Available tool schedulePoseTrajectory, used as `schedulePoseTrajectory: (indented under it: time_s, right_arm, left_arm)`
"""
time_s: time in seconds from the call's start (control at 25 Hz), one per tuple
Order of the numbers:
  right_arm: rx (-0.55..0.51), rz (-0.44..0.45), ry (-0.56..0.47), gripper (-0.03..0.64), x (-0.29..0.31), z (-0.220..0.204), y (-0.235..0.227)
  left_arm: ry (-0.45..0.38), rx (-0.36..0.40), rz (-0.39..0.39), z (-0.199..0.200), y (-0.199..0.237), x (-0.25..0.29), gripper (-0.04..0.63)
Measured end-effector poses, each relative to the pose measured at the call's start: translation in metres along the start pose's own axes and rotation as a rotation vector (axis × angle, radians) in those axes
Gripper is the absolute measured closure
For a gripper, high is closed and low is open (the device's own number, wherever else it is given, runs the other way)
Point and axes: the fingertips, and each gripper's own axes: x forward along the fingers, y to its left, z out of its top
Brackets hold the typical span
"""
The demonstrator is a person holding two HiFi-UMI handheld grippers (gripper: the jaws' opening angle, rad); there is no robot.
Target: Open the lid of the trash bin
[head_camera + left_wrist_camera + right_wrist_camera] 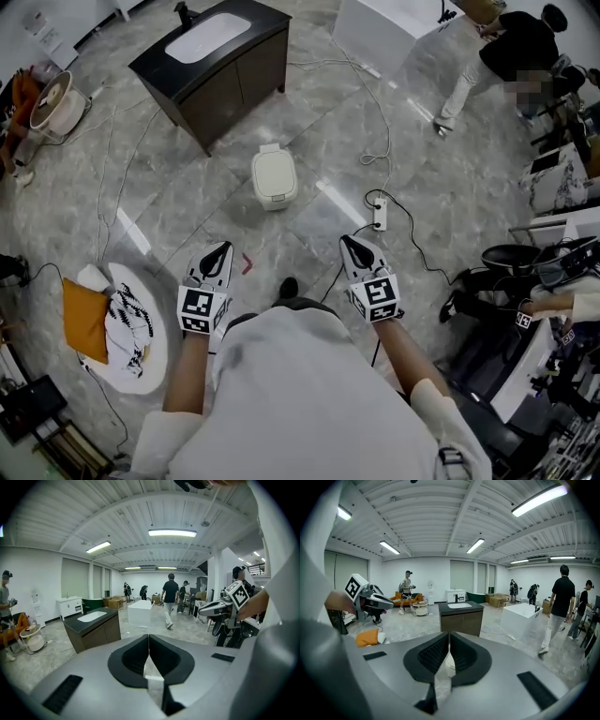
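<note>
A small cream trash bin [275,176] stands on the grey marble floor ahead of me, its lid down. My left gripper [223,247] is held at waist height, short of the bin and to its left, jaws shut with nothing between them. My right gripper [349,243] is level with it, to the bin's right, also shut and empty. In the left gripper view the gripper [148,638] points across the room, the bin out of sight. In the right gripper view a sliver of the bin [450,660] shows through the slit behind the gripper [449,637].
A dark vanity cabinet [214,67] with a white basin stands beyond the bin. A power strip [379,216] and cables lie to the right. An orange cushion [84,320] on a white stool is at my left. A walking person [497,56] and a white block [384,30] are far right.
</note>
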Motion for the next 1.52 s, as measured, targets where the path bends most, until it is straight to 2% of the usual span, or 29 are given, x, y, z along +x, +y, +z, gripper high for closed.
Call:
schedulePoseTrajectory:
  time_s: [0.48,0.84,1.08,1.28,1.52]
  right_arm:
    - [0.001,0.032,-0.008,0.583,0.021,0.003,-0.033]
    - [0.004,0.019,0.007,0.583,0.044,0.005,-0.041]
    - [0.021,-0.014,0.024,0.583,0.069,0.011,-0.051]
    - [0.021,-0.020,0.048,0.583,0.096,0.019,-0.052]
    - [0.028,-0.045,0.090,0.583,0.134,0.029,-0.055]
  left_arm:
    - [0.004,0.000,0.038,0.015,-0.004,0.028,0.577]
    - [0.016,-0.015,0.013,0.008,0.006,0.048,0.577]
    - [0.026,-0.023,-0.011,0.007,0.032,0.067,0.577]
    - [0.015,0.003,-0.011,0.011,0.062,0.079,0.577]
    - [0.034,-0.016,-0.033,0.009,0.103,0.103,0.577]
